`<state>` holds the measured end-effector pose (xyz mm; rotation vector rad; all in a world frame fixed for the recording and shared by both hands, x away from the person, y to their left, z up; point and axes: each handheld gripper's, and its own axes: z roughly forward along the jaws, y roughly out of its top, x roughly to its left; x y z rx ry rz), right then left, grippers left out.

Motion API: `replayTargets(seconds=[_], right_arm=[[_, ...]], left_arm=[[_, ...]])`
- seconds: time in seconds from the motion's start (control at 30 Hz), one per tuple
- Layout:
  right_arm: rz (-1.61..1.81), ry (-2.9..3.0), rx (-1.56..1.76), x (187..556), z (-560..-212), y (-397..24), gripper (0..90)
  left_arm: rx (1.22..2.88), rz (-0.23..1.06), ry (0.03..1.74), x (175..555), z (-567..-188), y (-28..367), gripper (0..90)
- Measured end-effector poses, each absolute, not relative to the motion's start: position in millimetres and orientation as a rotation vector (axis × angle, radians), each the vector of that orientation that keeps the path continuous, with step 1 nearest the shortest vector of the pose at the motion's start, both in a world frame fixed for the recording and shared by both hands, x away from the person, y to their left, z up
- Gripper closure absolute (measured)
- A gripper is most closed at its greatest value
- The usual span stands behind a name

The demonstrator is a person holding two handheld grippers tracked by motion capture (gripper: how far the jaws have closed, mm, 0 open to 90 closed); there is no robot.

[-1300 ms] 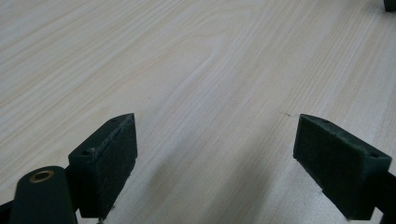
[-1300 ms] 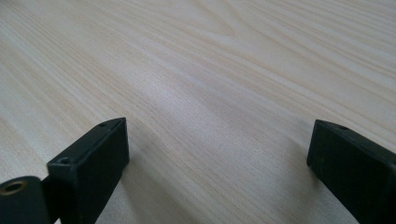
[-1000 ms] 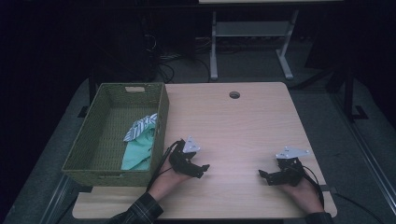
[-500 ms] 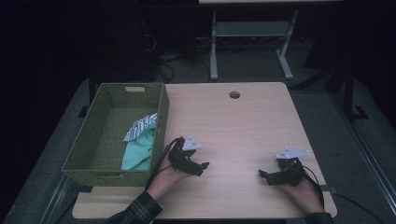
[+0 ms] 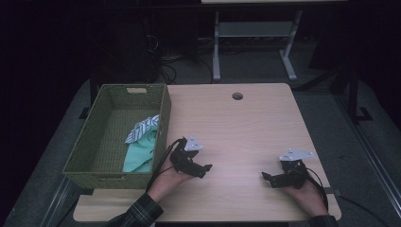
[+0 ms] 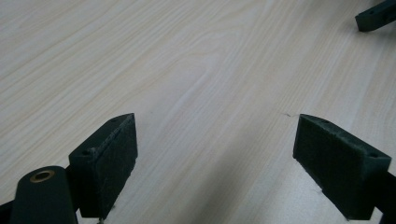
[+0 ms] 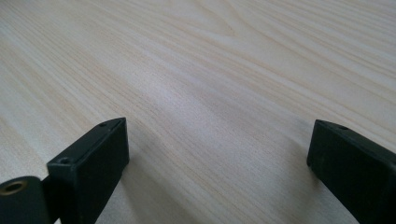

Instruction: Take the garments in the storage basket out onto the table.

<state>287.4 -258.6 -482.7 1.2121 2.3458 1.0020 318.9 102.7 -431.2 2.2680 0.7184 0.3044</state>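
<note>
The left hand-held gripper (image 5: 204,169) rests low on the worktop (image 5: 236,137), just right of the woven basket (image 5: 161,101). In the left gripper view its two black jaws stand wide apart, with bare wood grain between them and nothing held. The foam-faced pads (image 6: 119,154) sit at or just above the surface; whether they touch it cannot be told. The tip of the other gripper shows at the top right corner of that view.

The right hand-held gripper (image 5: 268,178) lies near the front right corner of the worktop, well apart from the left one. In the right gripper view (image 7: 215,163) its jaws are also spread wide and grip nothing; only plain worktop lies between them.

Each gripper carries a grey three-cornered plate on top and points toward the middle of the worktop, so the two face each other. A hand (image 5: 165,182) in a plaid sleeve (image 5: 137,215) holds the left unit; a second hand (image 5: 309,196) holds the right unit.

The basket stands at the left edge of the worktop. Inside it, against the right wall, lie a green cloth (image 5: 139,153) and a striped cloth (image 5: 142,128), the striped one partly on top. Neither gripper touches the basket or the cloths. A round cable hole (image 5: 237,96) sits near the far edge.
</note>
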Motion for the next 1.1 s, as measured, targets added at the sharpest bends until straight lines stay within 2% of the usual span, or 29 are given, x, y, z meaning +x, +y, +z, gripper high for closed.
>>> replayTargets(seconds=[1.1], right_arm=[[1.002, 2.346, 1.212, 287.4, -482.7, -258.6, 5.3]], left_arm=[[2.281, 0.288, 0.691, 321.4, -407.2, 102.1, 13.7]])
